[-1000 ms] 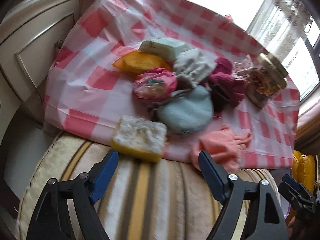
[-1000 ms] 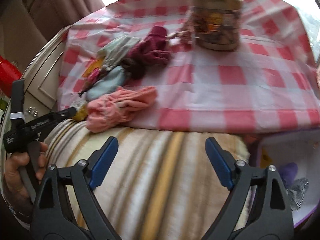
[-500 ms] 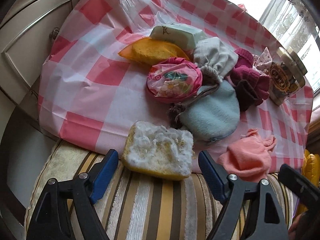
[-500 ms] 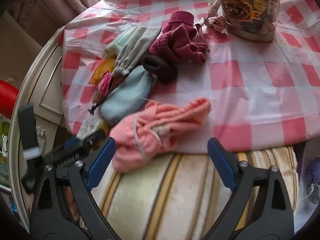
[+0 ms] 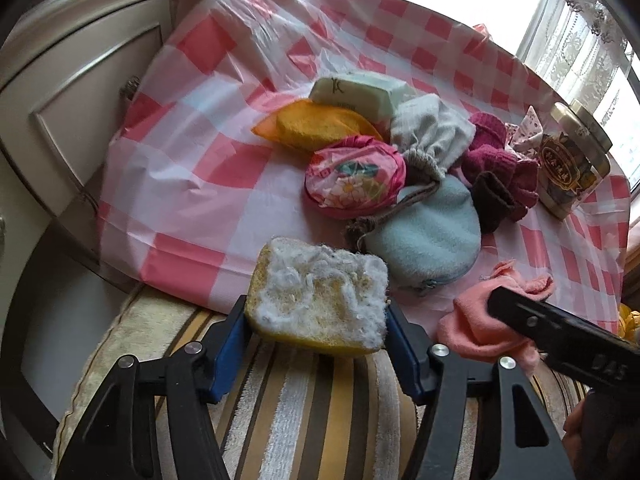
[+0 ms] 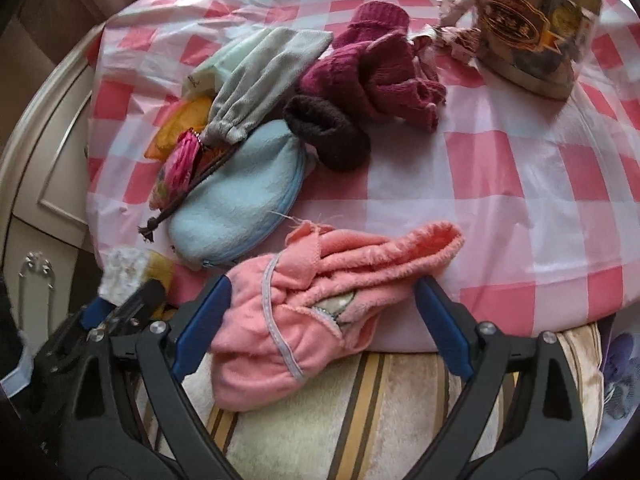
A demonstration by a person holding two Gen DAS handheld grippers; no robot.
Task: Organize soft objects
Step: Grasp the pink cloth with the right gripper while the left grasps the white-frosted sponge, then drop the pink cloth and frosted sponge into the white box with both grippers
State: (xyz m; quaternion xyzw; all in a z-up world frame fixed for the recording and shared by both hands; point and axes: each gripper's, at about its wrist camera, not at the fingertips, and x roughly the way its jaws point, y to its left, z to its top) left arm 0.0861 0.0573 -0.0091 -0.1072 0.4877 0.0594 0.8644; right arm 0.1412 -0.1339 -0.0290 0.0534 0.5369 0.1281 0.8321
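A yellow sponge (image 5: 316, 292) with a white fuzzy top lies at the near edge of the pink checked cloth (image 5: 192, 184). My left gripper (image 5: 315, 314) has both blue pads against its sides, and its jaws are closing. A pink fleece cloth (image 6: 304, 320) lies crumpled on the same edge. My right gripper (image 6: 324, 286) stands open astride it, pads apart from it. In the left wrist view the pink fleece cloth (image 5: 472, 320) sits partly under the right gripper's black arm (image 5: 560, 336). In the right wrist view the yellow sponge (image 6: 124, 272) shows at lower left.
Behind lie a light blue pouch (image 5: 428, 240), a floral pink bundle (image 5: 352, 180), an orange sponge (image 5: 316, 128), a grey drawstring bag (image 5: 432, 132), maroon knit gloves (image 6: 380, 72) and a brown sock (image 6: 328, 136). A lidded jar (image 6: 532, 28) stands far right. A striped cushion (image 5: 320, 420) lies underneath.
The left gripper came forward to the yellow sponge and narrowed its jaws onto it. The right gripper swung left and down until the pink cloth lay between its open fingers.
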